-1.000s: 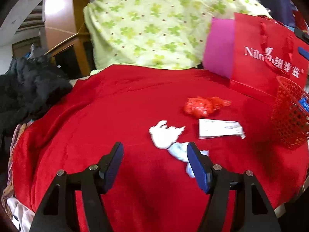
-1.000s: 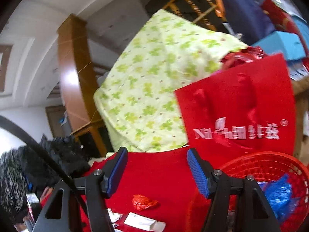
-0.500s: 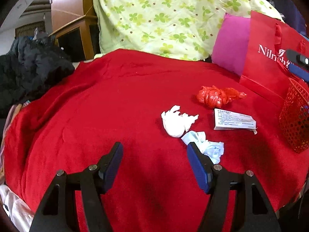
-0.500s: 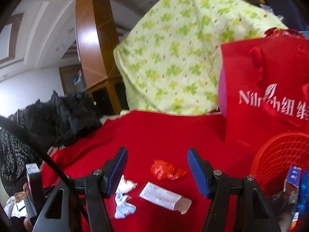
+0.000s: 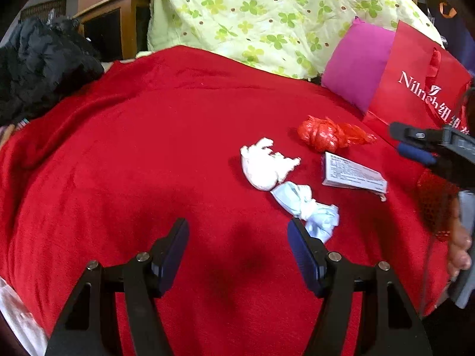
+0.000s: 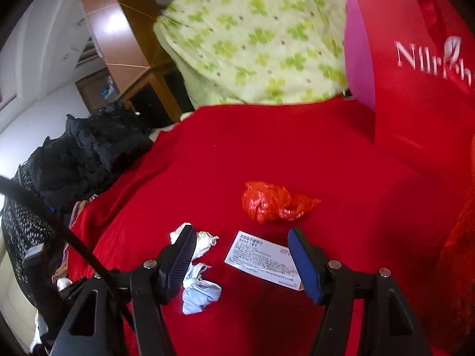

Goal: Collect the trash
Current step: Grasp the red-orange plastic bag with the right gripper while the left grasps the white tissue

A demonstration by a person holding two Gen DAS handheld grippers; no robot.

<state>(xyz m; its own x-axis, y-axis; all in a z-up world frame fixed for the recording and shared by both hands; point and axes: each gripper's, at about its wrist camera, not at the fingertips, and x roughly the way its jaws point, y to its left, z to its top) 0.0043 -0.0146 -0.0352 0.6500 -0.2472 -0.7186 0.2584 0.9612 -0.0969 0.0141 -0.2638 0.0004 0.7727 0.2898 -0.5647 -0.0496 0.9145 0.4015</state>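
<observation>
Red blanket [image 5: 133,154] is covering the surface. I'm holding both the left gripper [image 5: 237,252] and right gripper [image 6: 240,262] spread, empty. Nearest, pale blue wad [image 5: 305,207], white tissue [image 5: 264,166], small box [image 6: 264,259], then red wrapper [image 6: 273,201] are lying loose.

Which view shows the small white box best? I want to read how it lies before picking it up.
The left wrist view: the box lies flat and whole on the red blanket, beside the red plastic wad. In the right wrist view the box is closer, but a finger of the open right gripper covers its right end.
</observation>
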